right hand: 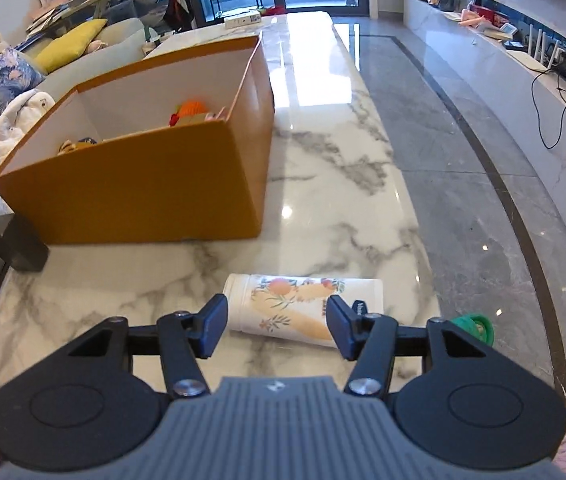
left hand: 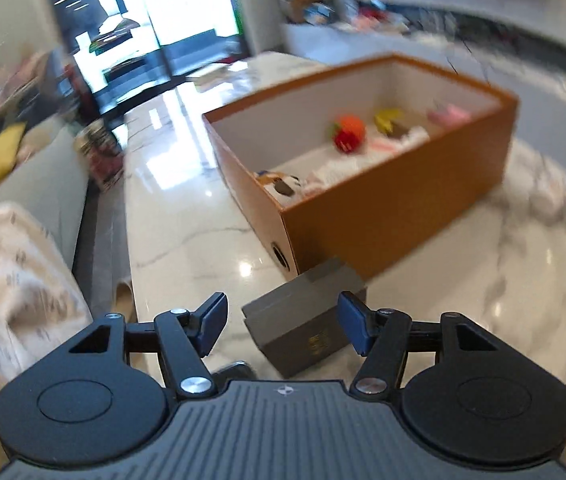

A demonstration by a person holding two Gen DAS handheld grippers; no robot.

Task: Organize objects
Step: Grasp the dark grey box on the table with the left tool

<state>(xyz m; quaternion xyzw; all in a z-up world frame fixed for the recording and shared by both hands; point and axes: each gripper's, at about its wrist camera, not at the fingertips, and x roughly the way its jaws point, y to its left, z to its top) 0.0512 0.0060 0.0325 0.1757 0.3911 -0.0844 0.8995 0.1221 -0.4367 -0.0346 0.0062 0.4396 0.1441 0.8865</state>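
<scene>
Sofa cushions were noted far left. The left gripper was found spread wide around the grey box, nothing clamped, presumably for loading into the orange box. The right gripper, likewise parted, was poised over the floral tube lying on the marble table.

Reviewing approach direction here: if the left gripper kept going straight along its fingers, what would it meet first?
Most likely the small grey box on the marble table: it lies between the open left gripper fingers, just ahead. The orange box stands behind it. Depth is uncertain in this blurred fisheye view.
</scene>
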